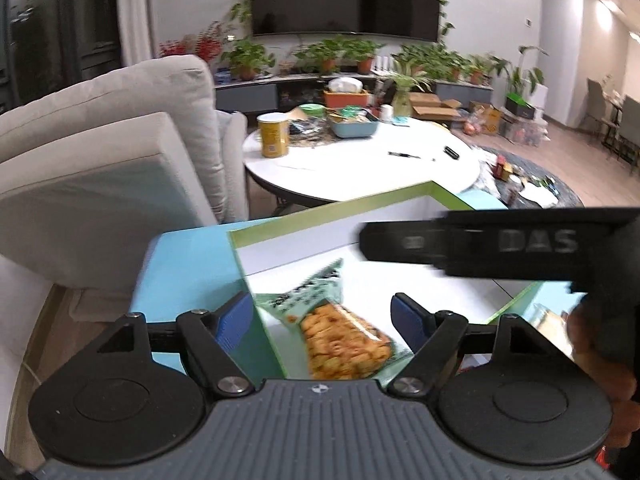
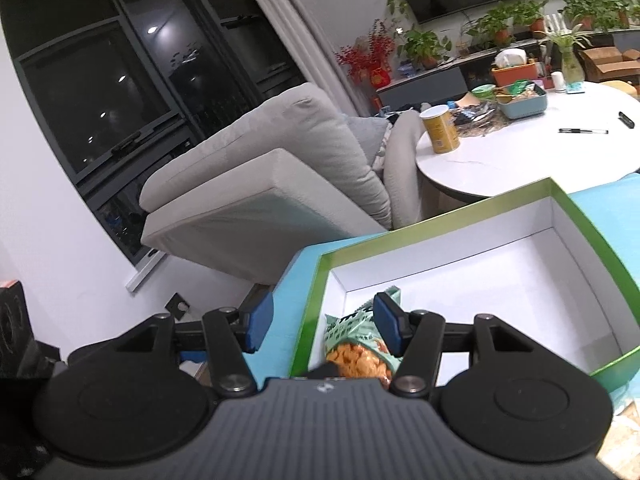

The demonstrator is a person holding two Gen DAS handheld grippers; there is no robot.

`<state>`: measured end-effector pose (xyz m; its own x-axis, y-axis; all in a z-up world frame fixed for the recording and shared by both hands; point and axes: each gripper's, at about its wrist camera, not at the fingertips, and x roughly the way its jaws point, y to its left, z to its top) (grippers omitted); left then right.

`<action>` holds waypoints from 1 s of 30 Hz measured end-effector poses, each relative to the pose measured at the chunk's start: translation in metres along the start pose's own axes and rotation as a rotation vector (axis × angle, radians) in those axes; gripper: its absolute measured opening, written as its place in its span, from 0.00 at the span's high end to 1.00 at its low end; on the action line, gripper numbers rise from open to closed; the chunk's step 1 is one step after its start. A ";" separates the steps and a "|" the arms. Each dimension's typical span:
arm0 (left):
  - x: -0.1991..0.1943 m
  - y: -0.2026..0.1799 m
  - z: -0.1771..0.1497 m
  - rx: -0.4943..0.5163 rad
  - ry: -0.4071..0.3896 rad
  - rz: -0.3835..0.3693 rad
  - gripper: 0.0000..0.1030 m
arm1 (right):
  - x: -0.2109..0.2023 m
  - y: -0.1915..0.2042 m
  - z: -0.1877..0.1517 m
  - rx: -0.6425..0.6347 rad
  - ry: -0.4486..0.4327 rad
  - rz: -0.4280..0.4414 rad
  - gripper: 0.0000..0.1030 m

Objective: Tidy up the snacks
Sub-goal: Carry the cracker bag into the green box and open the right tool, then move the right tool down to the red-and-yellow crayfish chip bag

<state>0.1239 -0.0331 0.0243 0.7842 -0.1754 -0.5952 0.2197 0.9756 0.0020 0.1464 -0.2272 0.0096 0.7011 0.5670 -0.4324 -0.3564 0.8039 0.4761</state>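
Note:
A green snack packet (image 1: 336, 332) with orange crackers lies inside a green-rimmed white box (image 1: 312, 220) on a light blue surface (image 1: 188, 268). My left gripper (image 1: 324, 316) is open above the box's near left corner, with the packet below and between its blue pads. My right gripper (image 2: 320, 322) is open too, straddling the box's left wall (image 2: 316, 300), its right pad (image 2: 388, 324) over the same packet (image 2: 360, 356). The right gripper's black body (image 1: 500, 248) crosses the left wrist view above the box.
A beige sofa (image 1: 104, 152) stands to the left. A round white table (image 1: 360, 160) behind the box carries a yellow can (image 1: 273, 135), a blue snack tray (image 1: 354, 122), a pen (image 1: 404, 155) and clutter. Plants and a TV line the far wall.

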 end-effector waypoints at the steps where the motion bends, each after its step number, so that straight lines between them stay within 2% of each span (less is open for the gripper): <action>1: -0.002 0.003 0.000 -0.013 -0.003 0.009 0.28 | -0.003 -0.001 0.001 0.000 -0.006 -0.006 0.18; 9: -0.024 0.012 -0.009 -0.050 -0.030 0.035 0.27 | -0.034 0.000 -0.009 -0.051 -0.050 -0.073 0.18; 15: -0.042 0.012 -0.020 -0.052 -0.028 0.041 0.26 | -0.056 0.003 -0.025 -0.038 -0.016 -0.066 0.18; 21: -0.055 0.011 -0.036 -0.042 -0.017 0.036 0.25 | -0.068 0.016 -0.043 -0.080 0.019 -0.096 0.18; 30: -0.069 0.004 -0.070 0.003 0.042 0.025 0.22 | -0.072 0.026 -0.074 -0.108 0.082 -0.126 0.18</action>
<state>0.0303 -0.0083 0.0094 0.7644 -0.1456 -0.6280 0.2027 0.9790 0.0197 0.0414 -0.2339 -0.0035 0.6932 0.4700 -0.5464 -0.3368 0.8815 0.3310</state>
